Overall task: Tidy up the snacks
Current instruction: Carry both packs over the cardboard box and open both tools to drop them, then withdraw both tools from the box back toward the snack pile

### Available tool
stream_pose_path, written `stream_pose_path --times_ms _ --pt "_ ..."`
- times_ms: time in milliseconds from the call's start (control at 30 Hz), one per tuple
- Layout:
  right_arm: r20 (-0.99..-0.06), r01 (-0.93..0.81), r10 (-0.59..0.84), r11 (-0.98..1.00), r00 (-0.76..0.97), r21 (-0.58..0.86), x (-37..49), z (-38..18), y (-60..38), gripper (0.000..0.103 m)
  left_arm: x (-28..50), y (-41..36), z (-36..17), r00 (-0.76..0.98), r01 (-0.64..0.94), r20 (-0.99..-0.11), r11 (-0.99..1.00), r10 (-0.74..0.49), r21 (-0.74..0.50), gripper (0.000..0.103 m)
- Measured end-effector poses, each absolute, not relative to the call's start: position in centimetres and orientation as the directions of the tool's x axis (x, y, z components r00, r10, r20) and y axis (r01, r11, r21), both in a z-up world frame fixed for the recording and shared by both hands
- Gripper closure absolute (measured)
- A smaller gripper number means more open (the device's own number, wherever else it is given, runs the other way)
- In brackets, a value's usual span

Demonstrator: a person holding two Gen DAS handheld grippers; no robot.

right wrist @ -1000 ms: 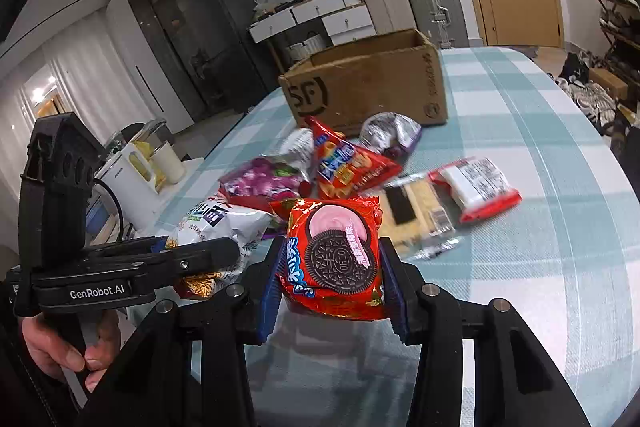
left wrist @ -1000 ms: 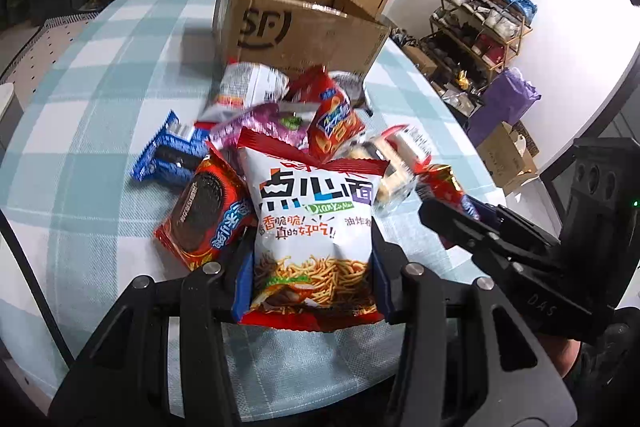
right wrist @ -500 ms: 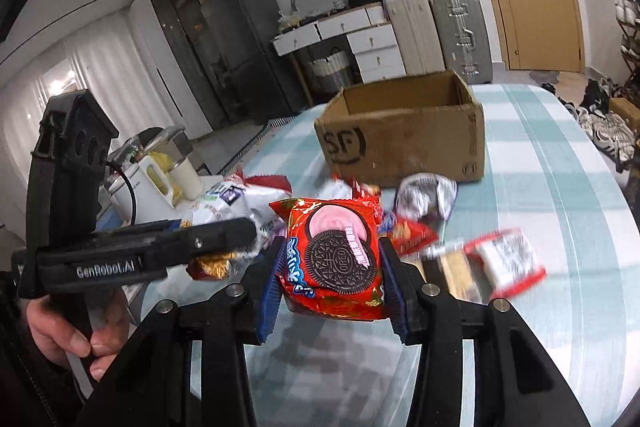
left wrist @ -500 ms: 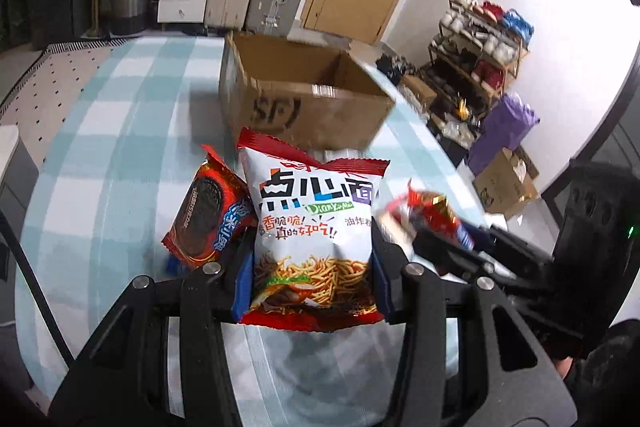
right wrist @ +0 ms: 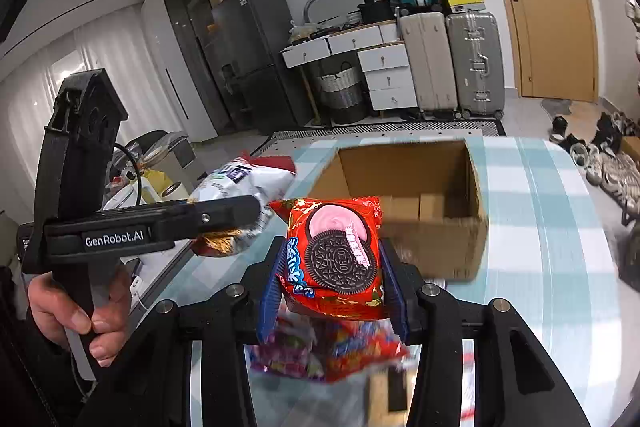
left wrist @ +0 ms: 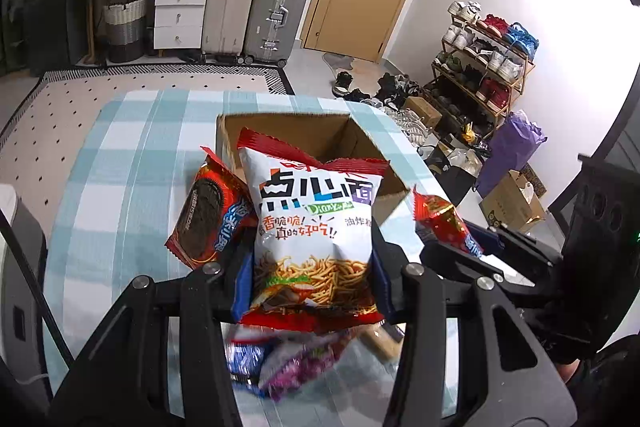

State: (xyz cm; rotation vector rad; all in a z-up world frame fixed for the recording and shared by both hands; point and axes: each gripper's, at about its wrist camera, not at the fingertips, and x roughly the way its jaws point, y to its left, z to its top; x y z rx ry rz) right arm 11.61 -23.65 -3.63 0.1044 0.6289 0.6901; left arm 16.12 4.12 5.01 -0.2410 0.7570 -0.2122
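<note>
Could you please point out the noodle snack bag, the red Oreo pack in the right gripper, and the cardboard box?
Noodle snack bag (left wrist: 316, 227), left wrist view, on its white printed front.
Oreo pack (right wrist: 334, 255), right wrist view, on the pictured cookie.
Cardboard box (right wrist: 404, 167), right wrist view, on its inner back wall.

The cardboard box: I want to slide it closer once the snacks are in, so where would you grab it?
Grip the cardboard box by its near wall's top edge, coming from above. Its top is open and that thin rim faces the grippers, so one finger can probably go inside and one outside. Its sides look too wide to span.
</note>
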Motion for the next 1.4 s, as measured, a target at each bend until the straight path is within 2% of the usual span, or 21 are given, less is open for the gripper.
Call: stream_pose_path --times_ms 400,900,1000,1067,1400 --pt "-0.54 -0.564 0.604 0.783 0.586 0.265 19.9 -0.9 -21.7 0.058 25.9 3.9 4.8 0.649 0.088 -0.711 0.955 -0.271 -0.284 0.059" --pt "-0.614 -0.511 0.557 0.815 0.559 0.275 27.6 -4.9 -21.4 0.058 32.6 3.1 -0.3 0.575 0.104 -0.766 0.955 -0.287 -0.279 0.058" --pt "-0.613 -0.495 0.54 0.828 0.576 0.264 28.0 -5.4 -21.7 0.049 33.5 3.1 -1.1 0.548 0.084 -0.793 0.961 -0.265 -0.263 0.047" --pt "-0.602 -0.484 0.536 0.833 0.591 0.266 27.9 -5.5 -22.1 0.035 33.2 3.1 -1.0 0.561 0.089 -0.788 0.964 -0.255 -0.249 0.046" --pt "-0.569 -0.485 0.522 0.843 0.635 0.231 26.0 -3.9 -23.6 0.034 30.4 3.7 0.4 0.604 0.085 -0.761 0.969 -0.237 -0.234 0.046"
